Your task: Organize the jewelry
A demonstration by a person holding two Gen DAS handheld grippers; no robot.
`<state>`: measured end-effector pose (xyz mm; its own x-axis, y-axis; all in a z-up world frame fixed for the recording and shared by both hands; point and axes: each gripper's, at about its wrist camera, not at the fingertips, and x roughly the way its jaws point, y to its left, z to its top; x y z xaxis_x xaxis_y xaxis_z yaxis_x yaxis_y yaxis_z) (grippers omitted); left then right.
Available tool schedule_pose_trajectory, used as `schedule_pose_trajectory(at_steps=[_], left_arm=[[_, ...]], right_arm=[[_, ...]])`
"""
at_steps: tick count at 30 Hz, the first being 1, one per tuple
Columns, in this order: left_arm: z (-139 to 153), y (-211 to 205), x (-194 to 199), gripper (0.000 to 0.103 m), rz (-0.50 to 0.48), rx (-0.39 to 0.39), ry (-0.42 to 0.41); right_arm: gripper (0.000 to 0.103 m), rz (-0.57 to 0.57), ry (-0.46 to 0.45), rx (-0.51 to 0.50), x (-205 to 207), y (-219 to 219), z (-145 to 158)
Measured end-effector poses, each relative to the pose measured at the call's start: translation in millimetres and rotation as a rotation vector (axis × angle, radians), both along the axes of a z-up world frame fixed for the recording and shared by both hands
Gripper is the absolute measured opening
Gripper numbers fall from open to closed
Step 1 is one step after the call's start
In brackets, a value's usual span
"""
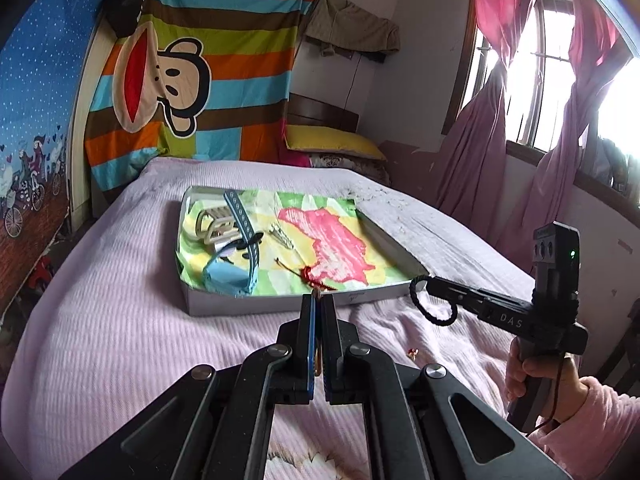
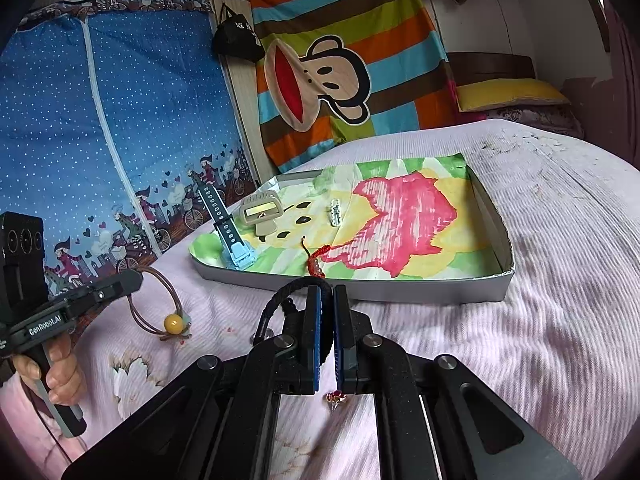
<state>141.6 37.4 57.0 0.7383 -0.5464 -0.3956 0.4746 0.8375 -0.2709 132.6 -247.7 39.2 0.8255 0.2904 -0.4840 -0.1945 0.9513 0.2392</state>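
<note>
A white tray (image 1: 248, 306) lined with colourful paper lies on the bed. It holds a blue watch (image 1: 224, 276), a beige hair clip (image 1: 212, 224), a small silver piece (image 1: 284, 236) and a red string bracelet (image 1: 316, 276). Just short of the tray's front wall, my left gripper (image 1: 318, 300) is shut on a brown hair tie (image 2: 174, 323) with a yellow bead, which dangles below the left gripper (image 2: 134, 278). My right gripper (image 2: 326, 292) is shut on a black braided bracelet (image 2: 276, 300). That black bracelet (image 1: 413, 294) hangs as a loop from the right gripper (image 1: 426, 284) near the tray's corner.
A tiny red and gold earring (image 2: 336, 396) lies on the pink bedcover (image 1: 120, 340) under the right gripper. A striped monkey cloth (image 1: 200, 60) and a yellow pillow (image 1: 332, 142) stand behind the bed. Pink curtains (image 1: 480, 140) hang at the window on the right.
</note>
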Motion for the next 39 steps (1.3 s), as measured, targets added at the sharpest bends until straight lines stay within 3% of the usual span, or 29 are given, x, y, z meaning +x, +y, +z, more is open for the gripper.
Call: schedule_pose_trajectory(at_steps=[15, 27, 39], left_arm=[[41.3, 1.0, 13.4, 0.003, 0.033, -0.006, -0.053], [53.8, -20.1, 25.2, 0.003, 0.004, -0.023, -0.066], [66.7, -41.7, 85.8, 0.003, 0.004, -0.006, -0.056]], right_arm=[[0.005, 0.022, -0.041, 0.026, 3.3, -13.7, 17.8], [0.005, 0.038, -0.088, 0.006, 6.7, -17.8, 44.1], [0.005, 0.017, -0.105, 0.0, 35.3, -42.1, 63.0]])
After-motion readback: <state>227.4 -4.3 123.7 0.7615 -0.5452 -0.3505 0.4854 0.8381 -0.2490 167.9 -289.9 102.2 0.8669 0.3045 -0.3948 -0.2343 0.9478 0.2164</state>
